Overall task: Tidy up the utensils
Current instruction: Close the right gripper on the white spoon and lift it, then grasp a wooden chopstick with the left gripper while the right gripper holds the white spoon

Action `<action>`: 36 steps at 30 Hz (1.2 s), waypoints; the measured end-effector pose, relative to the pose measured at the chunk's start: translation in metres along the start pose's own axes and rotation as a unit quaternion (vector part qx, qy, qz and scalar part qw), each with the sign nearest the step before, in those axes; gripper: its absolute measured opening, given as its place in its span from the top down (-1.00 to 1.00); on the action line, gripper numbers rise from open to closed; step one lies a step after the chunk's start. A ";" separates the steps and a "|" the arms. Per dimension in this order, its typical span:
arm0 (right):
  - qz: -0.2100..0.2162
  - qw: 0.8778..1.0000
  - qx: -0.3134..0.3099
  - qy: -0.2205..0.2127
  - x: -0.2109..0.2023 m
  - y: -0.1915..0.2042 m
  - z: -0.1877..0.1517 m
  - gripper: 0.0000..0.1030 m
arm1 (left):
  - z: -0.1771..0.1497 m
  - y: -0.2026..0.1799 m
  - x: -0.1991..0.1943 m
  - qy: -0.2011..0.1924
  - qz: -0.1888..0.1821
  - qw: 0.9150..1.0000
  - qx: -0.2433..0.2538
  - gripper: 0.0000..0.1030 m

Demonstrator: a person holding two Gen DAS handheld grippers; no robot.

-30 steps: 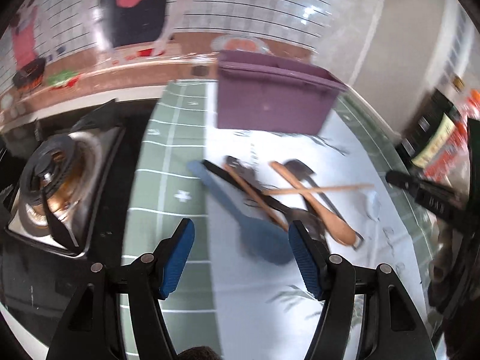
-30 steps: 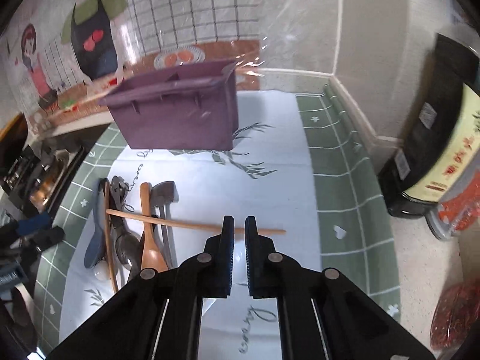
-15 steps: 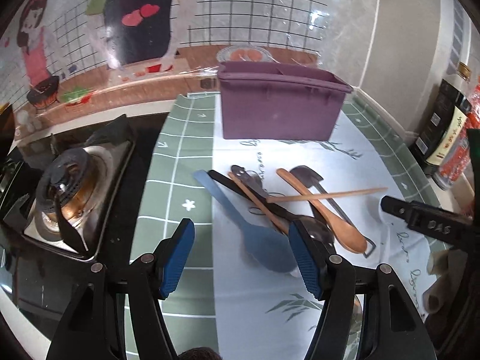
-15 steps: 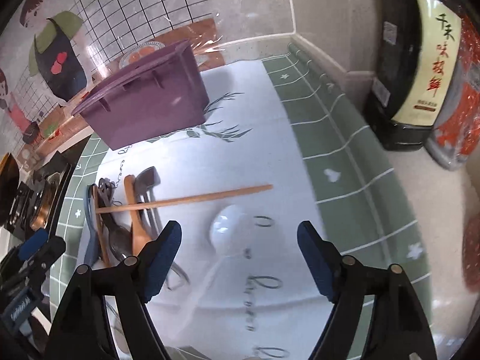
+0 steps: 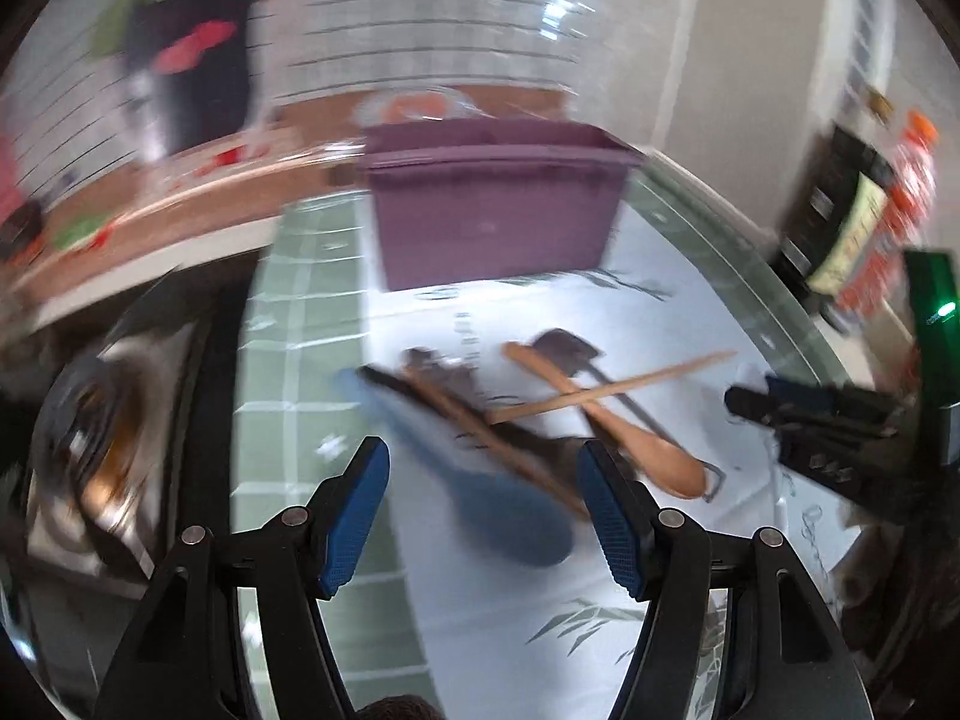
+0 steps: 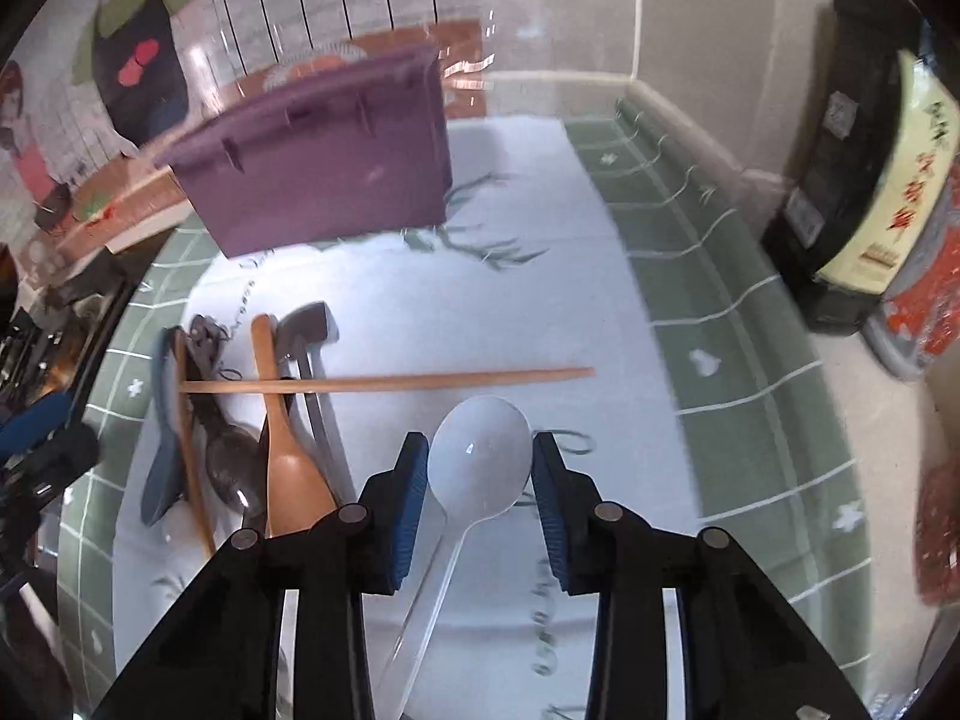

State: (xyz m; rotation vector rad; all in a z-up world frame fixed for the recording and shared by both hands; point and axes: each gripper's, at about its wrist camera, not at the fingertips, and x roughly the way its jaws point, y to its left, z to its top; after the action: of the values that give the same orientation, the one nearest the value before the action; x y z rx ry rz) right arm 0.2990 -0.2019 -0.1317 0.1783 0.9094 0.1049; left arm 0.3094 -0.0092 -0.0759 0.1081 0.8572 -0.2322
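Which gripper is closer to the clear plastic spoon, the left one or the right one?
Right. The right gripper has just been closing, its pads flanking the clear plastic spoon. The left gripper hangs open over the blue spatula.

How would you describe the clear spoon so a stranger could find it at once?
Start at the purple plastic bin on the white patterned mat. Nearer the camera lies the translucent white plastic spoon, its bowl between the right tongs. Unlike the wooden spoon beside it, it is see-through.

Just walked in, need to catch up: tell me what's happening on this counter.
A person is sorting utensils with two handheld grippers. The right gripper has been closing around the clear plastic spoon; whether its fingers press it isn't clear. The left gripper hangs open over the utensil pile. The purple bin stands behind.
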 end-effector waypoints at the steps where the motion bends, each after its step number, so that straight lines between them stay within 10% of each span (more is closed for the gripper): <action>1: 0.006 1.000 0.003 -0.003 -0.006 -0.005 0.000 0.36 | 0.006 -0.006 0.007 0.013 -0.020 1.000 0.016 -0.28; 6: 0.020 1.000 0.010 -0.019 -0.033 -0.026 -0.004 0.36 | 0.032 -0.032 0.036 0.068 -0.119 0.989 0.063 -0.28; 17: 0.007 0.999 0.035 -0.024 -0.051 -0.060 -0.021 0.36 | 0.052 -0.044 0.093 0.143 -0.092 0.981 0.091 -0.27; 22: 0.009 0.999 0.041 -0.021 -0.048 -0.069 -0.024 0.36 | 0.026 -0.053 0.075 0.185 -0.142 0.969 0.084 -0.27; 28: 0.025 0.999 0.041 -0.014 -0.036 -0.066 -0.020 0.36 | 0.038 -0.073 0.048 0.070 -0.095 0.988 0.095 -0.28; 36: 0.033 0.999 0.037 -0.016 -0.036 -0.060 -0.020 0.35 | 0.058 -0.108 0.090 0.110 -0.143 0.979 0.100 -0.27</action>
State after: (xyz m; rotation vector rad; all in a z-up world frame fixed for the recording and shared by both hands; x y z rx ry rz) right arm 0.2623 -0.2649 -0.1274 0.2787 0.8758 0.1284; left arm 0.3822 -0.1390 -0.1063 0.2001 1.0683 -0.5854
